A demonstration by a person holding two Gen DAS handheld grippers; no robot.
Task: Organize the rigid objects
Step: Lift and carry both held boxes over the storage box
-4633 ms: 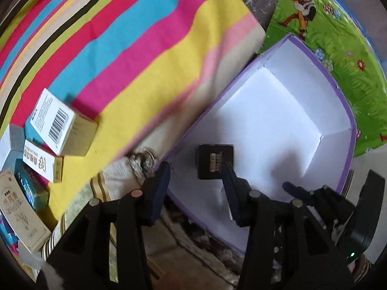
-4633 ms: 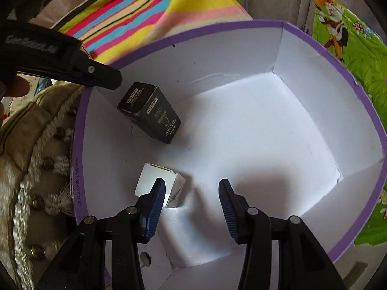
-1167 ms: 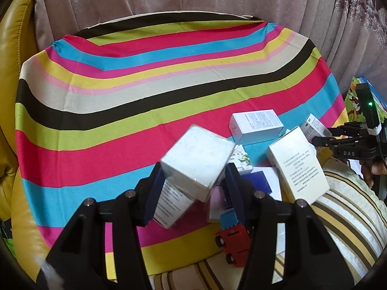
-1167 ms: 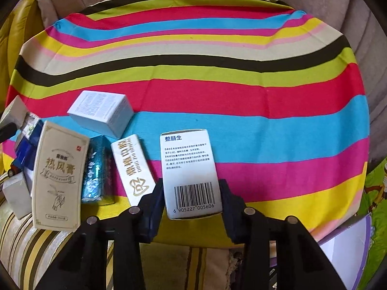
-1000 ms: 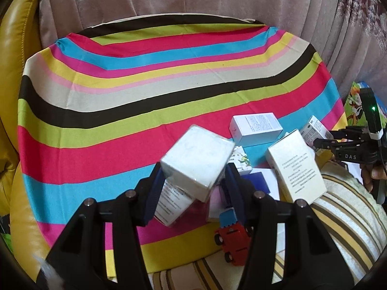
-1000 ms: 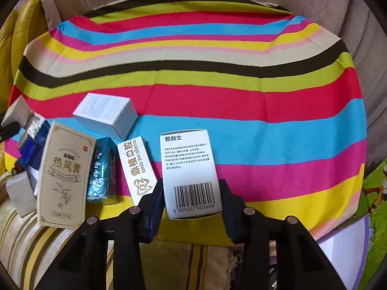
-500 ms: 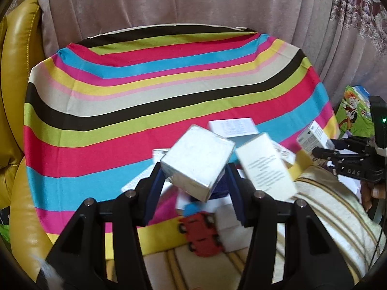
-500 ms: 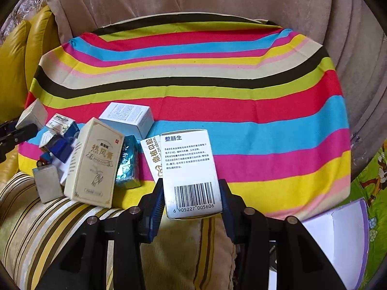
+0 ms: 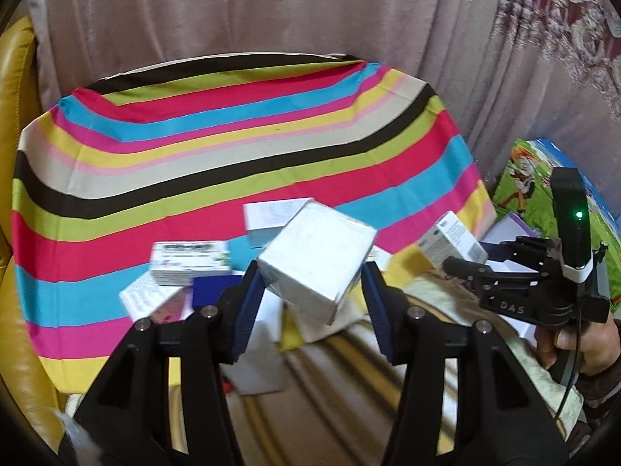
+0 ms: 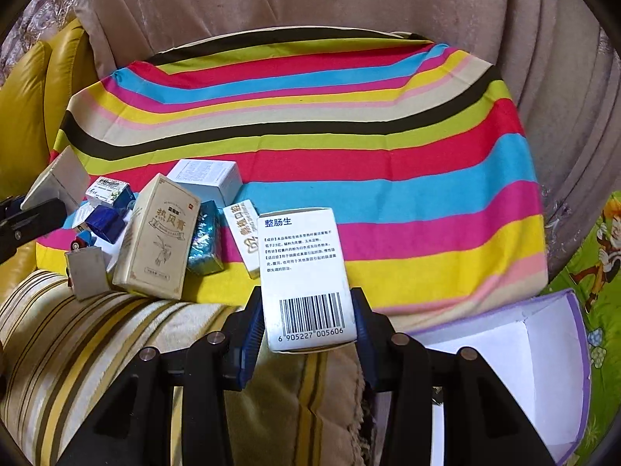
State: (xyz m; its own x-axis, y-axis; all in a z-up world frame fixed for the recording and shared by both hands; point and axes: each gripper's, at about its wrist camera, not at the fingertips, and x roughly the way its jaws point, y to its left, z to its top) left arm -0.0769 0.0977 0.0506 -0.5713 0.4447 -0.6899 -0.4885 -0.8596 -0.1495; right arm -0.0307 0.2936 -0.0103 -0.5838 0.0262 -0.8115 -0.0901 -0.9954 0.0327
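**Q:** What do you have hold of, and where is it?

**A:** Two cartons, both lifted clear of the pile. My right gripper [image 10: 306, 322] is closed on a white medicine box with a barcode [image 10: 306, 279], pinched by its narrow sides near the bottom end, upright, barcode facing the camera. My left gripper [image 9: 310, 291] is clamped on a plain silver-white box [image 9: 316, 258], which sits skewed between the blue pads, one corner pointing down.

**Q:** Why hold them that way?

**A:** I judge the side pinch leaves each box's lower end free, so it can be lowered into a container without the fingers touching first. The skewed one looks less secure and could twist.

**Q:** Where would they go?

**A:** Probably the purple-rimmed white box [image 10: 543, 341], open at the lower right of my right camera's view, just off the edge of the striped cloth [image 10: 349, 147]. I cannot see what is in it from here.

**Q:** What is left behind?

**A:** A loose heap at the cloth's near left edge: a tall beige box with a gold border [image 10: 159, 240] leaning across others, a shiny teal packet [image 10: 203, 240] beside it, a white box behind [image 10: 205, 178], and a small grey box [image 10: 87, 272] at the front. They overlap, so I judge they need lifting one at a time. Under the cloth is a striped sofa cushion [image 10: 77, 349], with curtains [image 9: 271, 11] behind.
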